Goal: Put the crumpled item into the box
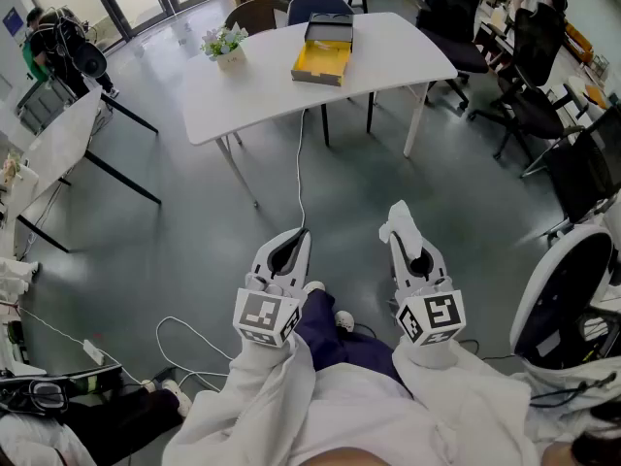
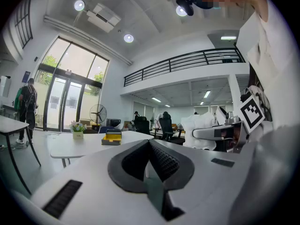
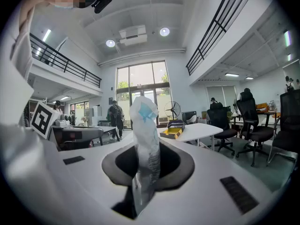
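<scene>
Presently, closest to me, my right gripper (image 1: 408, 252) is clamped on the crumpled item (image 3: 144, 125), a white wrapper with a blue patch that stands up from between the jaws. My left gripper (image 2: 151, 163) beside it is closed with nothing in it. Both are held roughly level above the grey floor (image 1: 194, 221). Well ahead stands the white table (image 1: 398, 51), and on it the open box (image 1: 323, 58) with a yellow inside, apart from a small pot of flowers (image 1: 225, 45). Assessment: pickup is complete; the item remains well apart from the box. Outstanding: cross the floor, bring the item over the box, release it inside.
</scene>
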A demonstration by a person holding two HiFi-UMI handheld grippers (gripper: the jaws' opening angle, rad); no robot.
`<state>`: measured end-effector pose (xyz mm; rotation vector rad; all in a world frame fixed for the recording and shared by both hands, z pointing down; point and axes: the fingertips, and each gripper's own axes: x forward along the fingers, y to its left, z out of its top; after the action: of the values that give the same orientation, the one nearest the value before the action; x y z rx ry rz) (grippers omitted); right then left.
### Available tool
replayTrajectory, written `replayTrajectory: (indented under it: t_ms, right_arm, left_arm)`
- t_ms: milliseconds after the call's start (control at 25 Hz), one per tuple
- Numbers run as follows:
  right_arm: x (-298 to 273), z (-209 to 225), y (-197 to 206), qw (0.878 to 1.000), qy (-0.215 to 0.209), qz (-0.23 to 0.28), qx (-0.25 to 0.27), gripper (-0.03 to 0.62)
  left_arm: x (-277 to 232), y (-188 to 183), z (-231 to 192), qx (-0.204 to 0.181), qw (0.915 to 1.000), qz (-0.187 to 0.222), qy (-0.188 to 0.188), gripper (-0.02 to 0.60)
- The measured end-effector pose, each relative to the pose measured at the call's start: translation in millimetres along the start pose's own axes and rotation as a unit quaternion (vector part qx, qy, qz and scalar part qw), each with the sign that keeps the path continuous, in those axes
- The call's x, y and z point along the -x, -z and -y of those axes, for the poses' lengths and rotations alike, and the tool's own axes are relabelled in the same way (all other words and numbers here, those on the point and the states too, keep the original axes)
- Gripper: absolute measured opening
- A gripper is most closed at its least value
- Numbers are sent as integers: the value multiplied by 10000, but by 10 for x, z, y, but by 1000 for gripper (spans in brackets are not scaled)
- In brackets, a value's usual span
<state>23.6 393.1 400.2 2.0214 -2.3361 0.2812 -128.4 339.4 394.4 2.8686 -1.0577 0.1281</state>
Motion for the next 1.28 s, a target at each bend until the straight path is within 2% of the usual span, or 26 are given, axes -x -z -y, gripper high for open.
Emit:
replayTrajectory:
  t_ms: [200, 360, 680, 880, 1280]
  right_arm:
    - [86, -13, -99, 9992, 102, 332, 183, 66]
    - [136, 37, -154, 9983, 141, 555, 122, 67]
    - [194, 11, -205, 9974, 204, 679, 124, 67]
    - [139, 172, -162, 9973, 128, 714, 120, 67]
    - [220, 89, -187, 9984, 118, 548, -49, 67]
  left_arm:
    - [192, -95, -83, -65, 9998, 183, -110, 15]
    - [301, -78, -179, -45, 9993, 213, -299, 15]
    - [427, -101, -209, -68, 9987, 295, -417, 15]
    - [255, -45, -152, -70, 9989, 221, -407, 15]
    - [322, -92, -61, -32, 9995, 56, -315, 15]
